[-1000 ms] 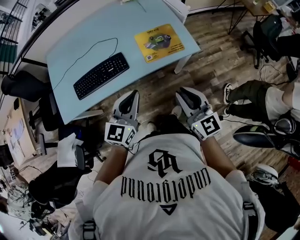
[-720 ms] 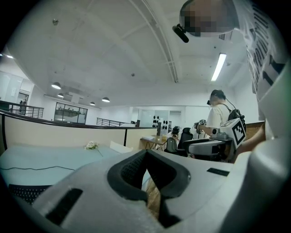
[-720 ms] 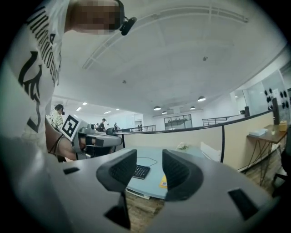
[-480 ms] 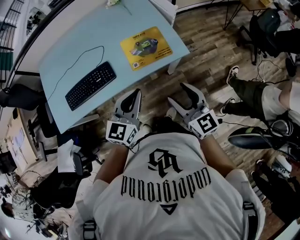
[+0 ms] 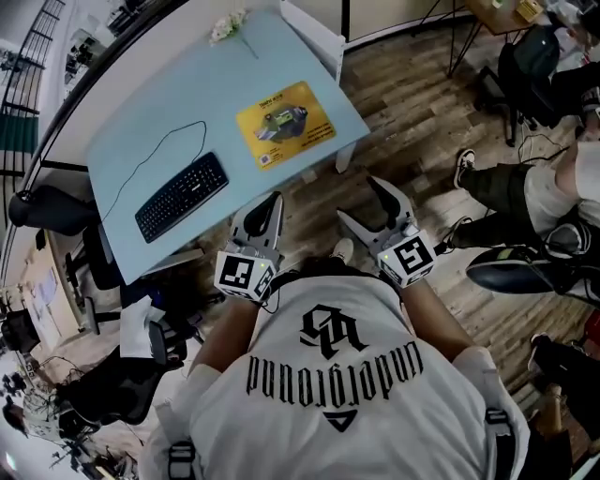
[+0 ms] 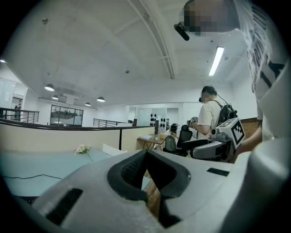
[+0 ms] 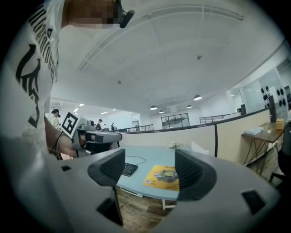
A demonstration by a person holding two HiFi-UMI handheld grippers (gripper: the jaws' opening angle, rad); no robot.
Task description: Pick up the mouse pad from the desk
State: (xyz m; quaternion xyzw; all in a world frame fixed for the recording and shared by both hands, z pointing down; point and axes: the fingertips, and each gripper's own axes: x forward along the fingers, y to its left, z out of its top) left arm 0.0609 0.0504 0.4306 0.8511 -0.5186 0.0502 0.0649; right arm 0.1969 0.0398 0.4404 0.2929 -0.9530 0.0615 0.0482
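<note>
Jaws of your right gripper (image 7: 149,166) stand spread; they have just been opening, and nothing sits between the pads. Through the gap you look across to the yellow mouse pad (image 7: 164,176), not touched by either pad. Jaws of your left gripper (image 6: 145,157) are pressed together at the tips, with nothing pinched.

In the head view both grippers are held side by side in front of your chest, over the wooden floor (image 5: 412,103) and short of the desk (image 5: 169,122). The mouse pad lies flat on the pale blue desk top, close to the corner nearest your right gripper, well apart from both tools. A black keyboard (image 5: 181,197) lies to the left of the pad, apart from it, with its thin cable looping over the top. A small bunch of white flowers (image 5: 228,25) rests at the far edge.
</note>
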